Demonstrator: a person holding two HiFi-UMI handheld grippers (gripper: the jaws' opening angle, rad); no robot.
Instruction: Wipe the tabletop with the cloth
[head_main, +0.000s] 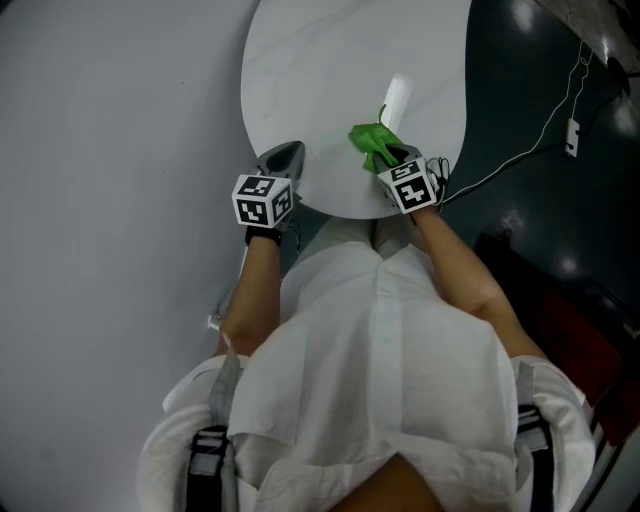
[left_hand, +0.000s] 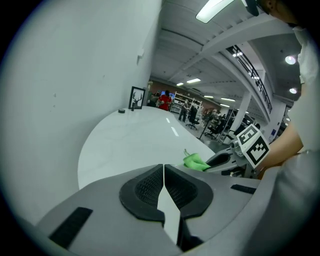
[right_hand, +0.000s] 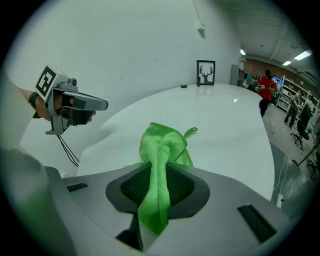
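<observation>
well, my right gripper (right_hand: 160, 175) has its two fingers clamped on the green cloth (right_hand: 161, 142). the cloth stands up in a narrow bunched fold over the near edge of the round white table (head_main: 330, 70), with a tail hanging down behind the pads. my left gripper (left_hand: 164, 186) has its fingers pressed together on nothing and sits at the table's near-left rim, apart from the cloth. the worry, as i judge it, is that so little cloth sticks out in front. if i push down to wipe, the hard finger tips may meet the top before the fabric does and scrape rather than clean. the bunch could also roll up or slip out of the clamp once it drags. i am right at the rim, so a stroke toward me may slide off it. far across stands a small picture frame (right_hand: 205, 73), and a long sweep could tip it.
</observation>
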